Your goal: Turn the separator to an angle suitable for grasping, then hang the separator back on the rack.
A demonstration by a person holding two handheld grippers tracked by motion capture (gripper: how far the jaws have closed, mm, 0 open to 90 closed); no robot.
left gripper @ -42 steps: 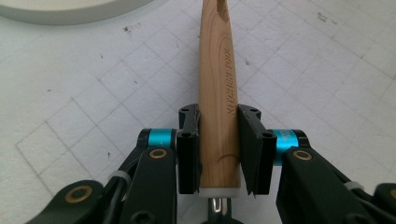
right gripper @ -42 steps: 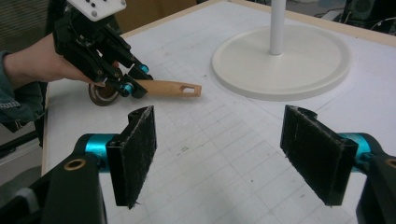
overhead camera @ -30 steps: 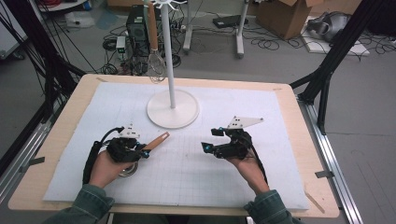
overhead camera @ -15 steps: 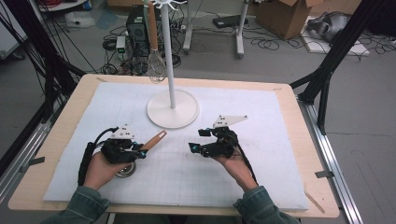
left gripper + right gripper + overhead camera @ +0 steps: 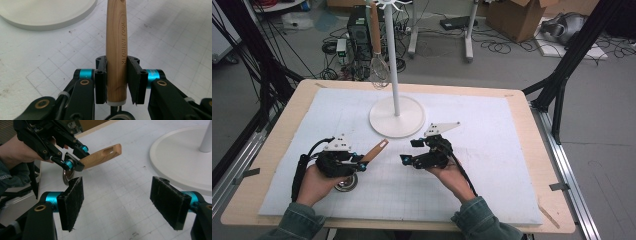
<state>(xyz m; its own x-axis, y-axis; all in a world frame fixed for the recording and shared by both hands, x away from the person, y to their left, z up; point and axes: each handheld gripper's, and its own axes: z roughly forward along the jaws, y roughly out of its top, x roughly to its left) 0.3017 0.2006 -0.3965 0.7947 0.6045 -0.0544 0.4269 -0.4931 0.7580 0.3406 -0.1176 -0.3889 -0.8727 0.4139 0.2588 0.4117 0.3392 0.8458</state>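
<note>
The left gripper stays clenched on the wooden handle of a kitchen tool, holding it just above the white mat, unmoved. The right gripper, jaws spread with nothing between them, has slid leftward toward that handle since a second ago, now near the stand's round base.

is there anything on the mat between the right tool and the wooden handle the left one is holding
Nothing visible. The right tool stands open, facing the wooden handle clamped in the left tool; between them lies bare gridded mat. The white stand base sits off to one side, not in the path.
</note>
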